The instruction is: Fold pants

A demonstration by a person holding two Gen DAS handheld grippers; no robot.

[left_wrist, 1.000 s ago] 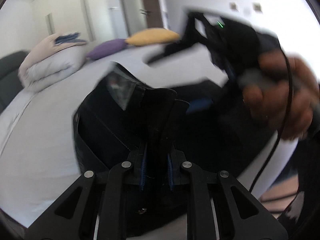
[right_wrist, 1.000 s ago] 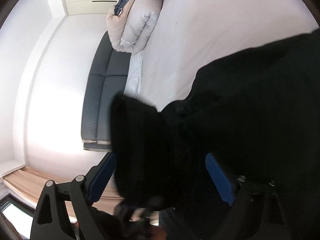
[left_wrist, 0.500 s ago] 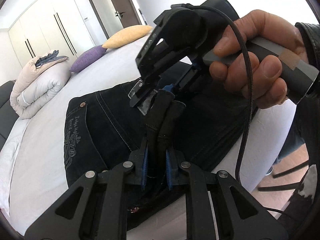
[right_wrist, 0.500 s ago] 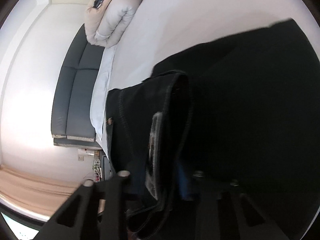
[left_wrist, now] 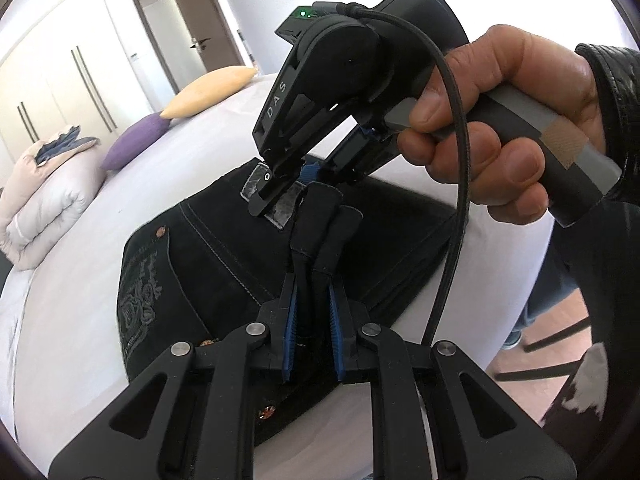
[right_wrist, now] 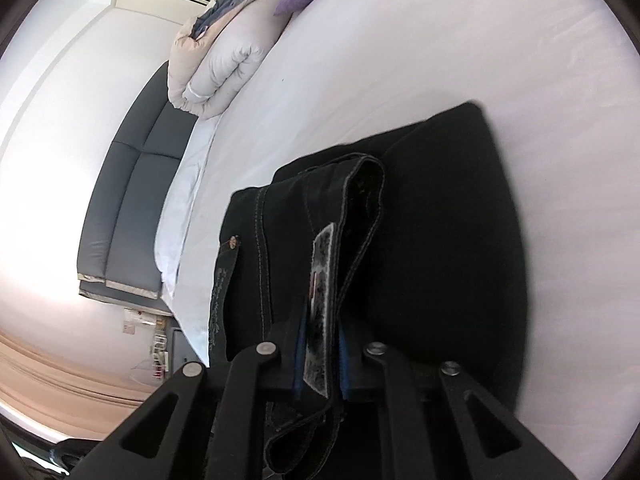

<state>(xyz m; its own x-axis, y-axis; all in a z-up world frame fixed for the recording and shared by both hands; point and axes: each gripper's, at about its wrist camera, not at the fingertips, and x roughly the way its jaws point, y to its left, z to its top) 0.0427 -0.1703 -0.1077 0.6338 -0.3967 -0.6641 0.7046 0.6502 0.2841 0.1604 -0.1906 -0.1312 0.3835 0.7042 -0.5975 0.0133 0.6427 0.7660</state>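
On the far left a rolled duvet (left_wrist: 44, 196) sat at the bed's (left_wrist: 68, 280) edge, with a purple pillow (left_wrist: 134, 140) and a yellow pillow (left_wrist: 208, 90) further along toward the door. The black pants (left_wrist: 192, 264) lay on the white sheet near the bed's near corner, back pocket embroidery facing up, already doubled into a thick bundle. The left gripper (left_wrist: 326, 216) was clamped on a bunched fold of the waistband, the cloth standing up between its blue pads. Just beyond and to the right, the right gripper (left_wrist: 280, 196), held in the person's right hand (left_wrist: 504, 120), was pinched on the waistband at the leather label (left_wrist: 288, 210), the two tools nearly touching.

From the right wrist view, the right gripper (right_wrist: 320, 360) held the label (right_wrist: 320, 300) edge-on between its jaws, and the pants (right_wrist: 440, 240) ran away from it across the bed (right_wrist: 400, 40). Both grips sat at the same end, so the bundle's long axis stretched ahead of them; I judged that any next fold would carry that end forward over the rest.
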